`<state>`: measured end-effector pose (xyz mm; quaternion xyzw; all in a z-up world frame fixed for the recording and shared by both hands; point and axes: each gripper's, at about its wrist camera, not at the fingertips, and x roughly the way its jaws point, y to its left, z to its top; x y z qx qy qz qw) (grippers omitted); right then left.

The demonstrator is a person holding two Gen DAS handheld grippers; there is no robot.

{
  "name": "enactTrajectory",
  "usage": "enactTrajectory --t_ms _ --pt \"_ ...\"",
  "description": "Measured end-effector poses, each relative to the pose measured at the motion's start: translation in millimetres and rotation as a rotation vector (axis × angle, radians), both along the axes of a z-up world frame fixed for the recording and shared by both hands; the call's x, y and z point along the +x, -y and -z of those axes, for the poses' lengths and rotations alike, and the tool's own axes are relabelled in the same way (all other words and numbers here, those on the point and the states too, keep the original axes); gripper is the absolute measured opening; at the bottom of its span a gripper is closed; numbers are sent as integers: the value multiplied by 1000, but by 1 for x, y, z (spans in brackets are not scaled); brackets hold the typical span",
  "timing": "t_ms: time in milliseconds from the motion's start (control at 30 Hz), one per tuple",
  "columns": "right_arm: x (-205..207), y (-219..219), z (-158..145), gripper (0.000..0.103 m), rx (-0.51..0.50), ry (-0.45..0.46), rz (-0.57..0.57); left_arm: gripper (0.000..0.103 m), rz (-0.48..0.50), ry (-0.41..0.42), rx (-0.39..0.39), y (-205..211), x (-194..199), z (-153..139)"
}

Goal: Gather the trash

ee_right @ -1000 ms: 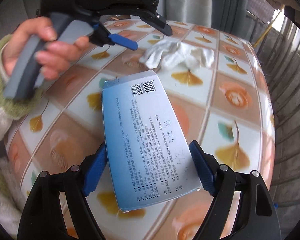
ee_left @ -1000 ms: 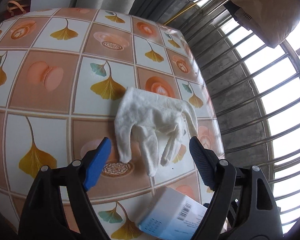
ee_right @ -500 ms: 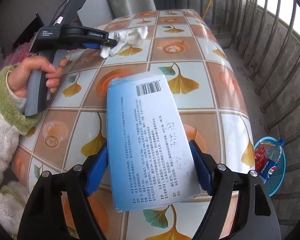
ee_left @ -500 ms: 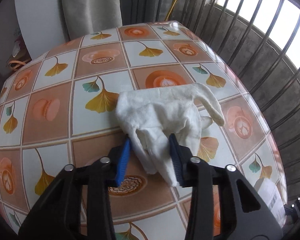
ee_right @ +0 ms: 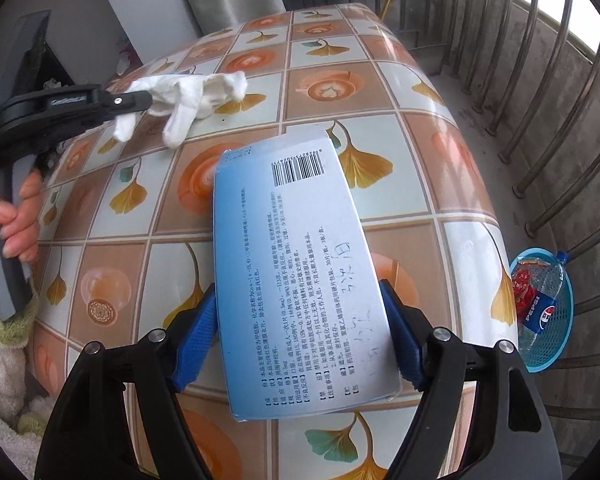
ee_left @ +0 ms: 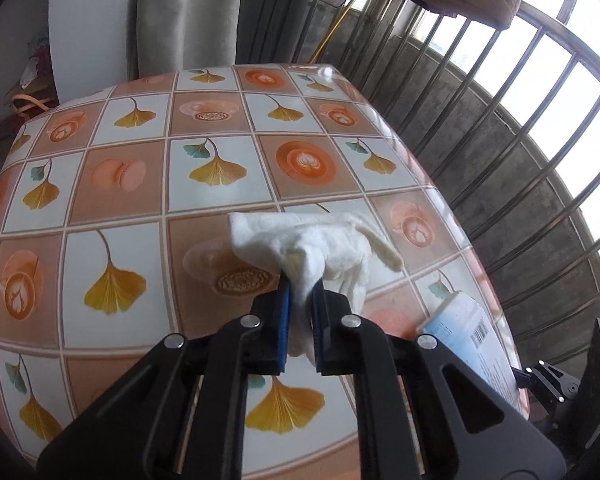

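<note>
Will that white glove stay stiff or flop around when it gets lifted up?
Probably floppy: the white glove bunches where the left gripper pinches it, and its loose fingers droop toward the table. It looks like thin, soft cloth, so likely light. It may dangle and swing, but seems unlikely to slip from the closed pads.

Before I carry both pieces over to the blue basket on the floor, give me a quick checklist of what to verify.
1. Left gripper closed on the white cloth glove: ok; its jaws have just been closing, cloth pinched between them.
2. Glove clear of the leaf-patterned tablecloth: cannot tell; its fingers dangle low.
3. Right gripper gripping the flat blue-and-white medicine box: cannot tell; the blue pads flank its edges, contact unclear.
4. Round blue mesh basket in view beside the table: ok.
5. Room in the basket: ok; it holds a Pepsi bottle and a red wrapper.
</note>
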<state>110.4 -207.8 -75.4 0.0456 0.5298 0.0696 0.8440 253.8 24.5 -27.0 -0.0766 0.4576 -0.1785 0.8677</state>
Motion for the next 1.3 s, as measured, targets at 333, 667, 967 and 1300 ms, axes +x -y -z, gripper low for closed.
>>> enactTrajectory --t_ms 333,667,967,1300 --pt "-2 -4 -1 74 -7 -16 29 8 -16 13 -66 -43 -54 -17" --pt "-1 -6 -1 74 -19 -34 51 8 -31 -61 -77 -65 -79 6" --pt "-4 -11 -2 74 -31 -59 72 16 -1 -98 -88 -71 -100 15" --pt "-13 -14 -10 76 -20 -78 68 68 34 -58 -65 -76 -122 8"
